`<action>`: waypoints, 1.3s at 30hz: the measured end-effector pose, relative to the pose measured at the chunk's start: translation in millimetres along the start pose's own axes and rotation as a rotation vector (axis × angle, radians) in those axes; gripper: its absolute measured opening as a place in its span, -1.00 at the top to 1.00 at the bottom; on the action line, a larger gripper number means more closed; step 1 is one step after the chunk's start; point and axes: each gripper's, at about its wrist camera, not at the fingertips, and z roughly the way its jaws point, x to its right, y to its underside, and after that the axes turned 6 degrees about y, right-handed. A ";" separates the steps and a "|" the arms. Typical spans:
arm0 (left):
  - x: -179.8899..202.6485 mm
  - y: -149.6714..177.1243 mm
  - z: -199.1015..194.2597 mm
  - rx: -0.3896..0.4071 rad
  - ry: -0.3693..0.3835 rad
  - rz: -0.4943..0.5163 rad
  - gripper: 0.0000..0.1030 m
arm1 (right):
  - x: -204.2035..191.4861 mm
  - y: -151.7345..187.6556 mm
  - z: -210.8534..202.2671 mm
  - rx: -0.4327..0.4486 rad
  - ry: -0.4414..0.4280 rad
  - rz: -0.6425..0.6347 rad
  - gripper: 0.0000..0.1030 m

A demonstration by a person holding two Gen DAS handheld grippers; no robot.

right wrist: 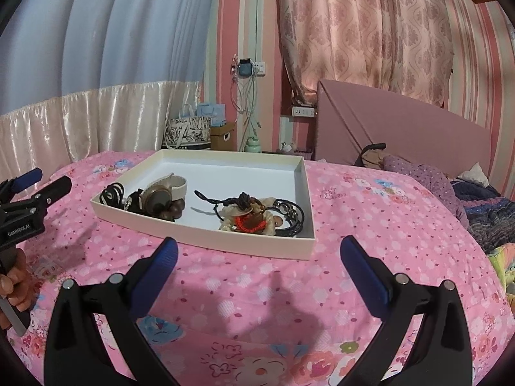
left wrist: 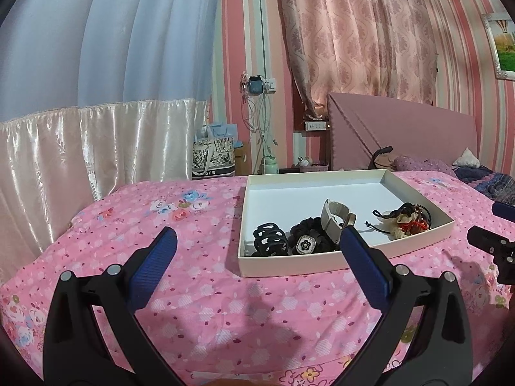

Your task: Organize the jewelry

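Sitting on the pink floral bedspread (left wrist: pixel 199 276) is a shallow white cardboard tray (left wrist: pixel 289 262), and all the jewelry is already piled along its near edge. From the left wrist view, going left to right: a black plastic claw hair clip (left wrist: pixel 269 239), a black fabric scrunchie with a flower-shaped charm (left wrist: pixel 305 241), a pale strap wristwatch with a bronze-coloured round case (left wrist: pixel 334 222) leaning over the scrunchie, and then a tangle of black cord bracelets with red and cream beads (left wrist: pixel 405 222) in the tray's right corner, a bit apart from the watch.

Both tongs are spread wide with nothing between the blue-padded fingers. The left gripper (left wrist: pixel 257 241) is low over the bedspread, just short of the tray's near wall, with its right finger overlapping the watch in the view; I can't tell if it touches. The right gripper (right wrist: pixel 259 247) is the same deal, wide apart and empty, just short of the tray's near right corner by the bracelet tangle (right wrist: pixel 257 212).

From the right wrist view a person's hand (right wrist: pixel 14 276) is gripping the left tool's handle.
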 end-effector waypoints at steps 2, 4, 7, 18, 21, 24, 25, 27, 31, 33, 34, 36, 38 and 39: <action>-1.0 0.0 1.0 -0.001 0.001 -0.003 -0.94 | 1.6 -0.1 1.1 -0.007 -0.002 0.003 -0.95; -0.9 -0.2 1.1 -0.001 0.001 -0.002 -0.94 | 2.1 -0.2 1.9 -0.009 -0.002 0.004 -0.95; -1.6 -0.3 1.0 0.001 0.001 -0.002 -0.94 | 2.7 -0.3 1.9 -0.007 -0.001 0.004 -0.95; -2.6 -0.8 0.6 0.005 -0.001 -0.004 -0.94 | 3.6 -0.4 2.3 -0.012 -0.003 0.014 -0.95; -2.2 -1.3 1.8 0.003 0.001 -0.005 -0.94 | 3.6 -0.2 2.1 -0.011 -0.003 0.012 -0.95; -1.9 -0.9 1.1 0.004 0.000 -0.003 -0.94 | 4.2 -0.4 1.9 -0.012 -0.001 0.008 -0.95; -1.9 -0.9 1.2 0.003 0.000 -0.003 -0.94 | 4.4 -0.7 2.2 -0.012 -0.002 0.008 -0.95; -2.2 -1.1 1.5 0.003 0.000 -0.004 -0.94 | 4.0 -0.7 2.1 -0.012 -0.002 0.008 -0.95; -1.7 -0.8 1.2 0.003 0.000 -0.003 -0.94 | 4.3 -0.7 2.2 -0.011 -0.001 0.006 -0.95; -1.6 -0.7 0.9 0.004 0.000 -0.003 -0.94 | 4.1 -0.6 2.1 -0.012 -0.001 0.007 -0.95; -1.8 -0.9 1.0 0.004 0.000 -0.004 -0.94 | 4.8 -0.7 2.2 -0.012 -0.001 0.008 -0.95; -1.7 -1.1 1.4 0.004 0.000 -0.003 -0.94 | 4.1 -0.6 2.2 -0.012 -0.001 0.007 -0.95; -1.7 -0.9 1.2 0.004 0.000 -0.003 -0.94 | 4.5 -0.6 2.2 -0.012 -0.001 0.006 -0.95; -1.9 -0.9 1.1 0.004 0.000 -0.003 -0.94 | 4.3 -0.6 2.3 -0.012 -0.001 0.007 -0.95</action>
